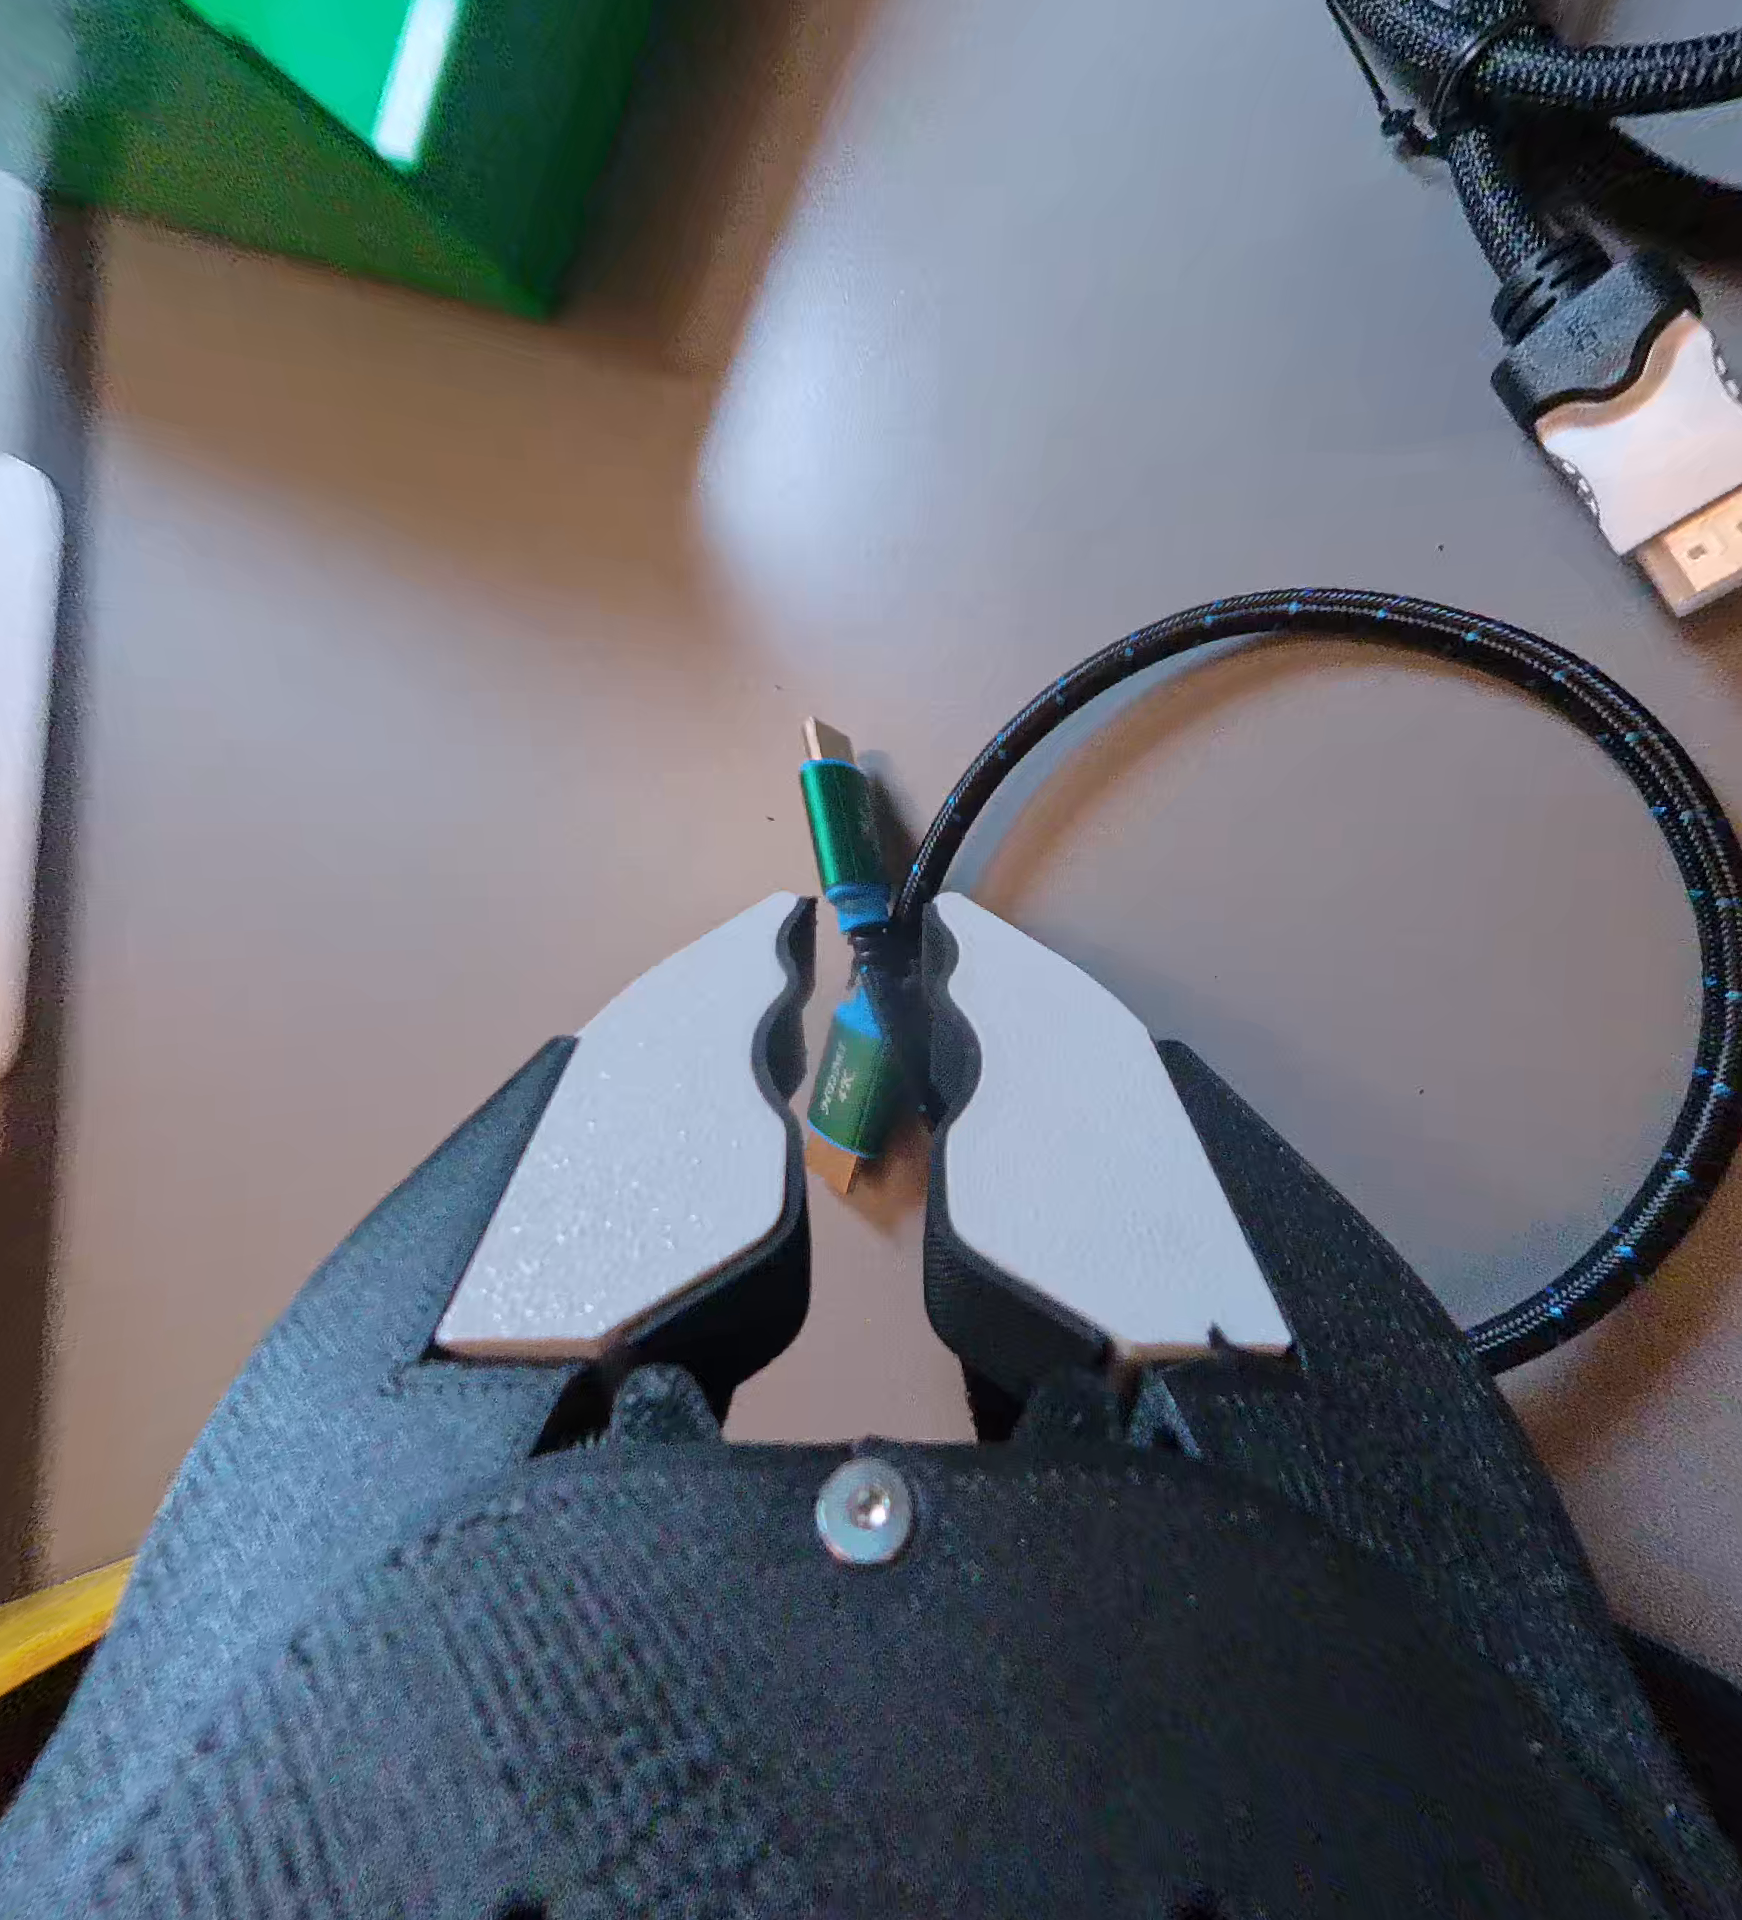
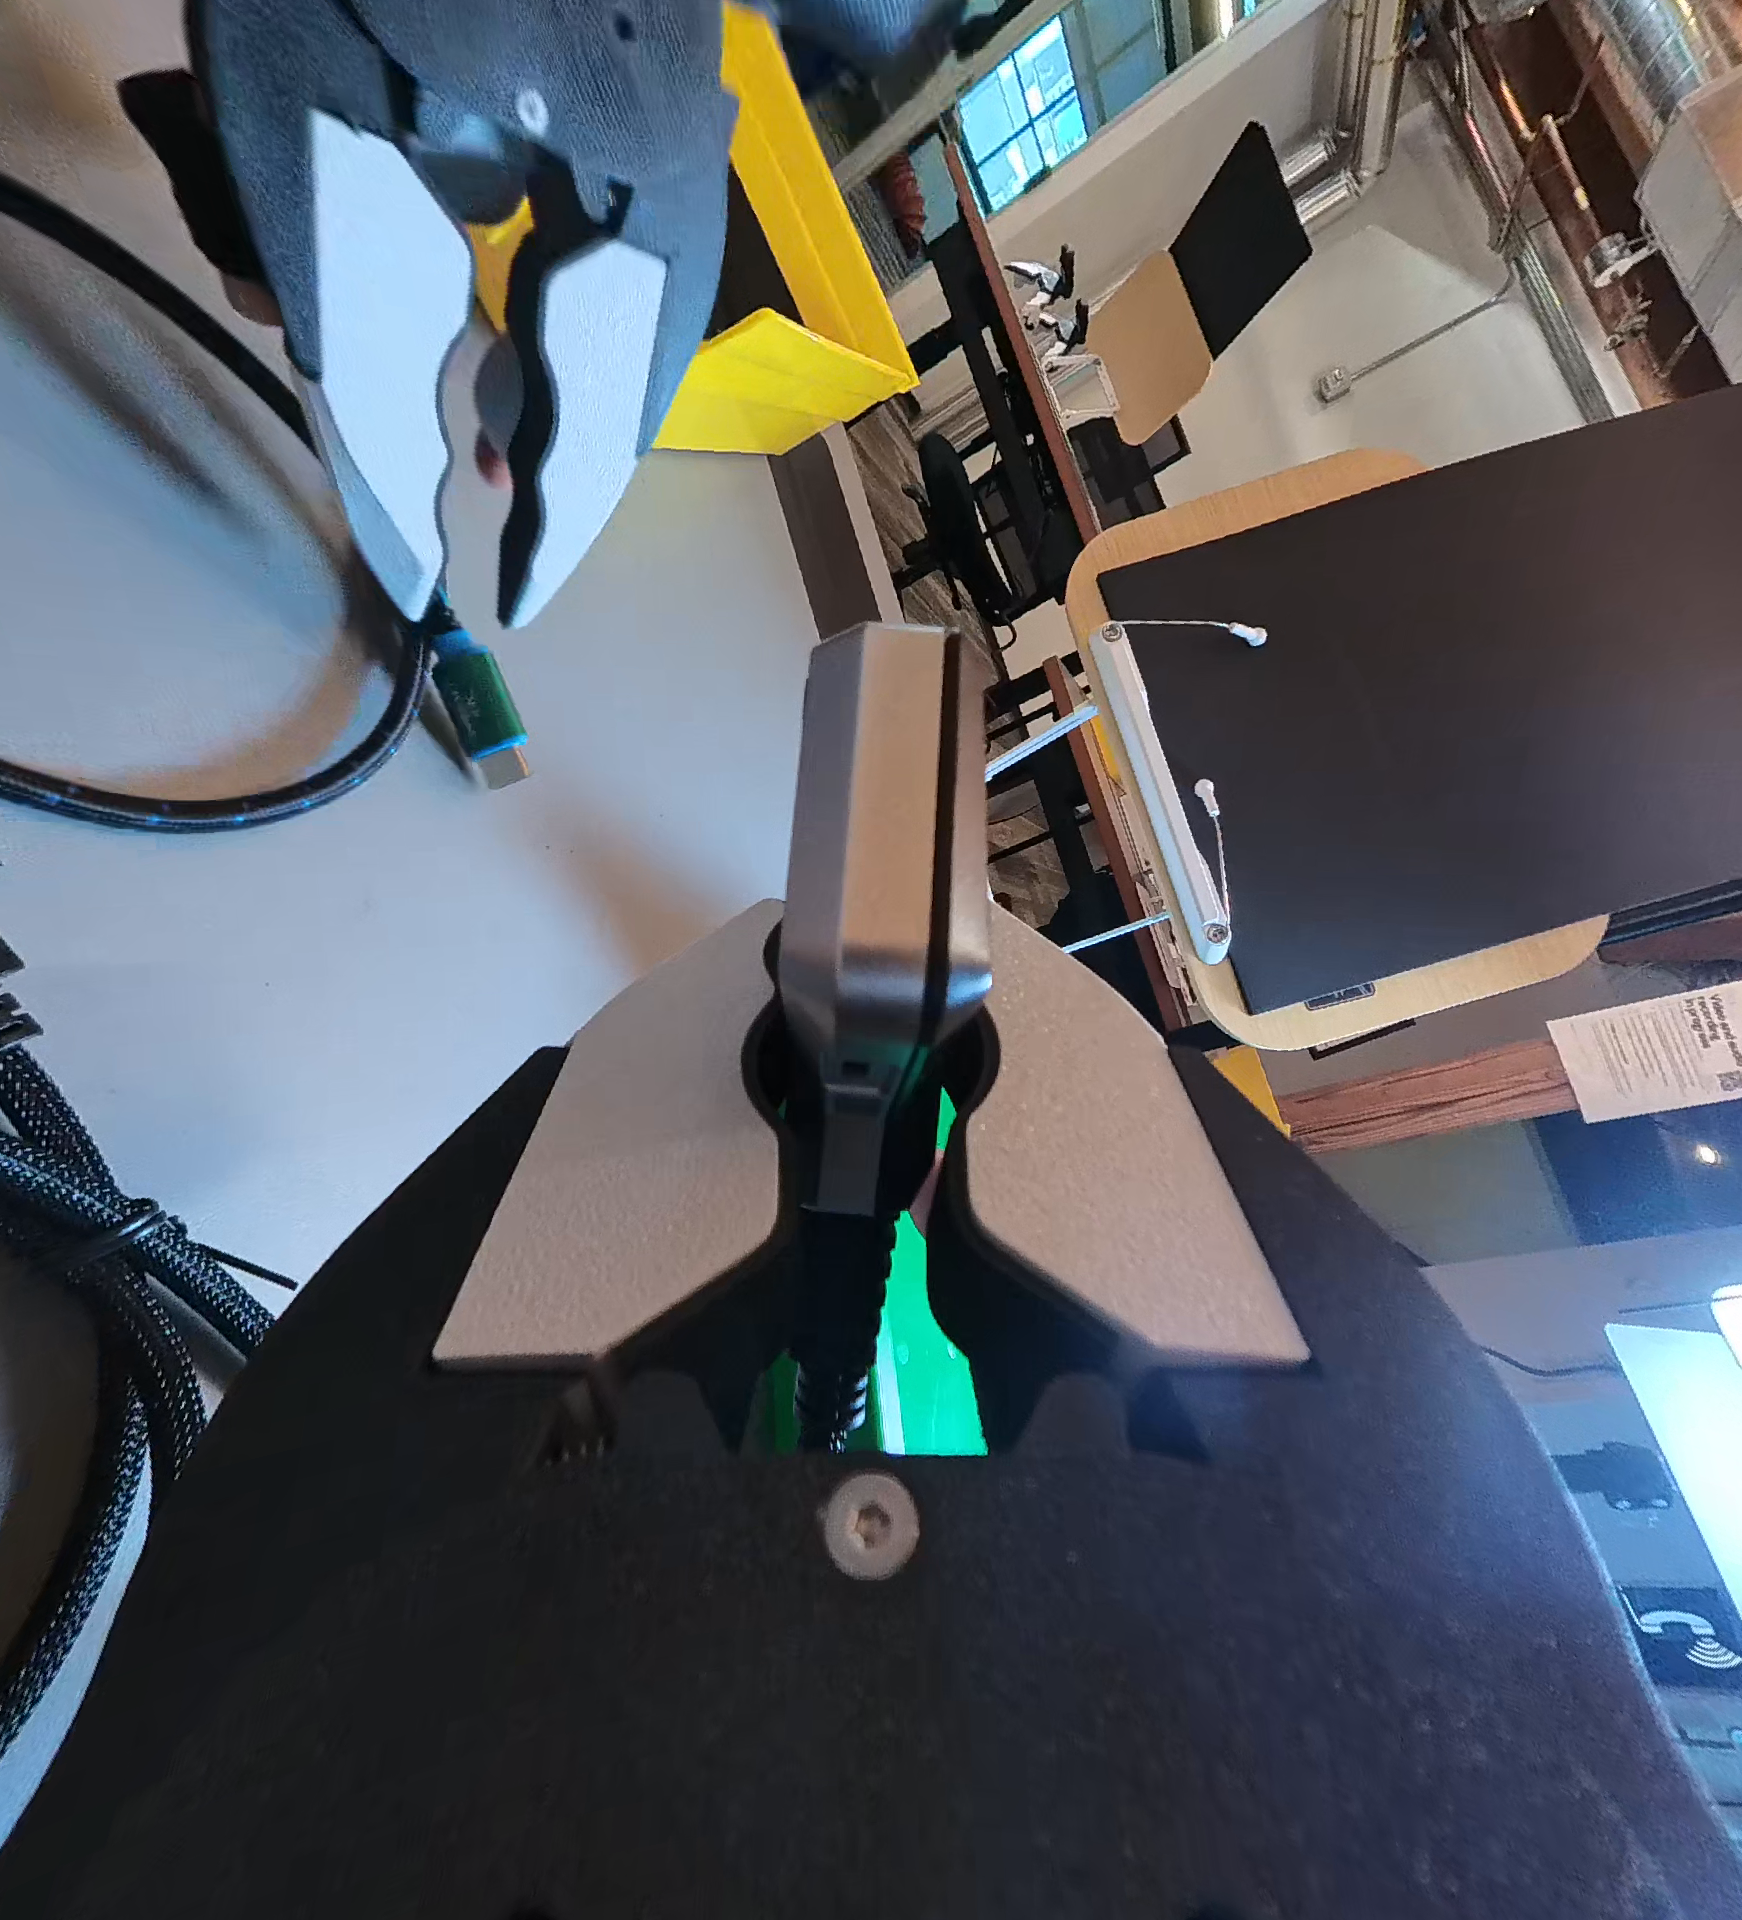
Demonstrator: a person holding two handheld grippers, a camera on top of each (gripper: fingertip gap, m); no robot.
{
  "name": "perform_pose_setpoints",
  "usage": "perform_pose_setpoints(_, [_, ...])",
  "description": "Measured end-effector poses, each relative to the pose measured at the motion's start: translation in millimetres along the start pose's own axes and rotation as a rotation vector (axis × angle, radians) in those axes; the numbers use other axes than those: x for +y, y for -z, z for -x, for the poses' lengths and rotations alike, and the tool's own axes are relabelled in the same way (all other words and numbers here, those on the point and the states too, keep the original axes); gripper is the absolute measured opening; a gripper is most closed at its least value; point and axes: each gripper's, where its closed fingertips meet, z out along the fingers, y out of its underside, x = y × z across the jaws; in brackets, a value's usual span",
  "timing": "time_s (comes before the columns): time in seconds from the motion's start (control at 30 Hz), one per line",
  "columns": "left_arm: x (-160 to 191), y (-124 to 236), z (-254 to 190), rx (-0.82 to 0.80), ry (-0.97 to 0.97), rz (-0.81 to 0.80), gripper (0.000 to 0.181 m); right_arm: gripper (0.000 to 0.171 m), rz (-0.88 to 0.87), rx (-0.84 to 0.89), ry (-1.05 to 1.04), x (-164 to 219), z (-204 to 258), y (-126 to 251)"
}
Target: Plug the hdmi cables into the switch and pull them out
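In the left wrist view a short black braided cable (image 1: 1532, 665) with blue flecks lies in a loop on the grey table (image 1: 379, 727). Its two green HDMI plugs cross: one (image 1: 839, 821) points away, the other (image 1: 846, 1101) points toward me. My left gripper (image 1: 865, 906) hovers over the crossing with a narrow gap between its jaws. It also shows in the right wrist view (image 2: 467, 618), just above a green plug (image 2: 480, 717). My right gripper (image 2: 882, 920) is shut on the grey metal switch (image 2: 877, 790), held up off the table by its cable end.
A larger black-and-silver HDMI plug (image 1: 1656, 457) with a thick bundled black cable (image 1: 1573, 62) lies at the right; the bundle also shows in the right wrist view (image 2: 46, 1247). A green box (image 1: 358, 135) stands at the back left. A yellow bin (image 2: 805, 312) sits at the table's edge. Left tips to right tips: about 15 centimeters. The larger black-and-silver HDMI plug (image 1: 1656, 457) is about equally far from each gripper, around 12 centimeters.
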Motion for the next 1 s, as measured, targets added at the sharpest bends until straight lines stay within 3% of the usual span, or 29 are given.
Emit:
perform_pose_setpoints(0.23, [16.5,-6.9,-1.4,-0.207,-0.29,0.225,0.031,0.023,0.008,-0.005,0.005,1.2,2.2,-2.5])
perform_pose_setpoints(0.47, [15.5,-24.5,22.0,-0.231,-0.354,0.258,0.017,0.023,0.01,-0.005,-0.005,3.1,1.1,-3.4])
perform_pose_setpoints(0.67, [11.7,-39.2,47.4,-0.227,-0.308,0.144,0.014,0.023,0.007,0.001,-0.006,2.6,-0.1,-2.1])
perform_pose_setpoints(0.77, [1.8,-30.6,33.7,-0.016,-0.051,0.01,0.012,0.024,0.001,0.004,-0.021,2.8,-2.4,-1.5])
perform_pose_setpoints(0.93, [-51.9,35.0,-32.9,0.7,0.412,-0.367,0.012,0.023,-0.018,-0.02,-0.059,5.2,-0.6,-3.4])
perform_pose_setpoints(1.0, [-62.6,49.1,-41.5,0.818,0.53,-0.472,0.012,0.023,-0.063,-0.049,-0.04,-0.9,5.6,-1.6])
